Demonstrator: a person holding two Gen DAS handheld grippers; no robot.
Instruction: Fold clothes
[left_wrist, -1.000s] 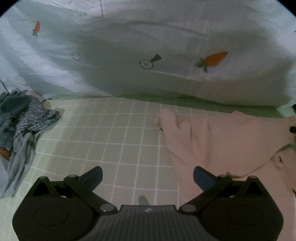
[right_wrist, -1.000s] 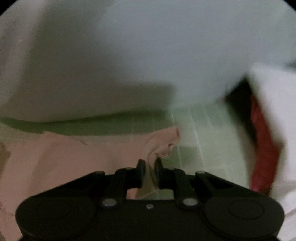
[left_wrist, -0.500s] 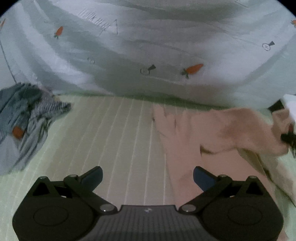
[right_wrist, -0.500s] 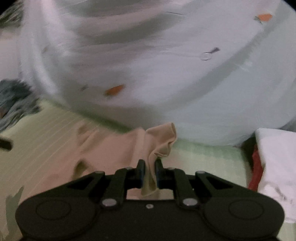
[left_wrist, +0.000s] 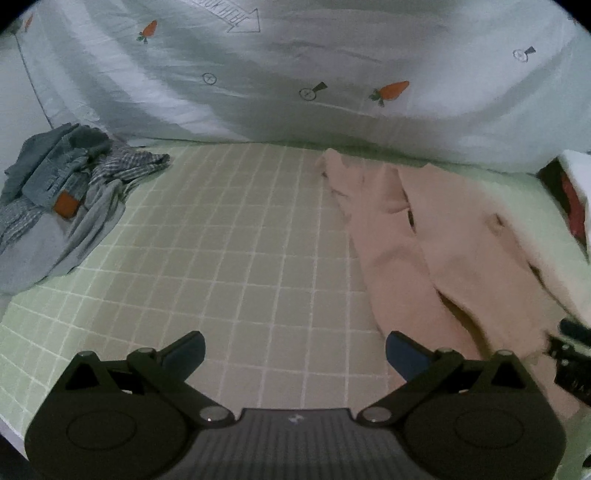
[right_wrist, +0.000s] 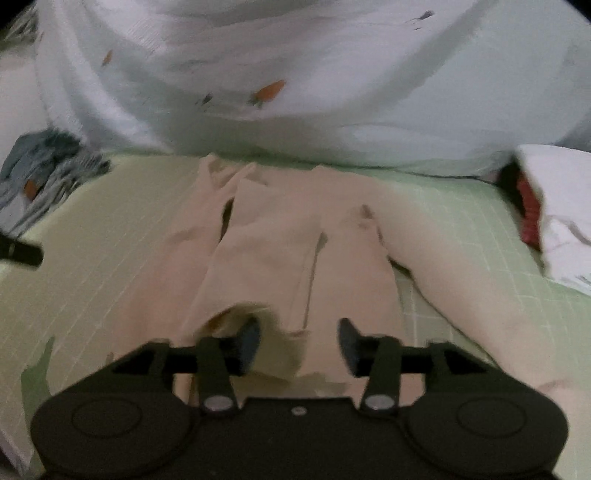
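Jaws of both grippers stand parted and hold nothing. Left gripper (left_wrist: 294, 349), at the bottom of the left wrist view, spreads its blue-padded fingers wide over bare pale green bed sheet with a white grid pattern (left_wrist: 229, 258). Right gripper (right_wrist: 299, 341), at the bottom of the right wrist view, has its jaws released just above the near edge of the beige-pink soft garment (right_wrist: 295, 251); whether the pads touch the cloth cannot be told.

The garment lies spread on the sheet, running from the lower centre of the right wrist view to the upper centre, with long lengthwise folds and a dark slit left of centre. In the left wrist view the same garment (left_wrist: 424, 240) fills the right half of the frame, and the black tip of the right gripper (left_wrist: 570, 354) shows at the right edge beside it.

Farther back, at the left edge, lies a crumpled heap of blue denim and grey checked clothes (left_wrist: 62, 195), well apart from the garment. At the right edge sits a white and red bundle of fabric (right_wrist: 546, 206). Across the top hangs a pale blue-white quilt printed with orange carrots (left_wrist: 295, 66).
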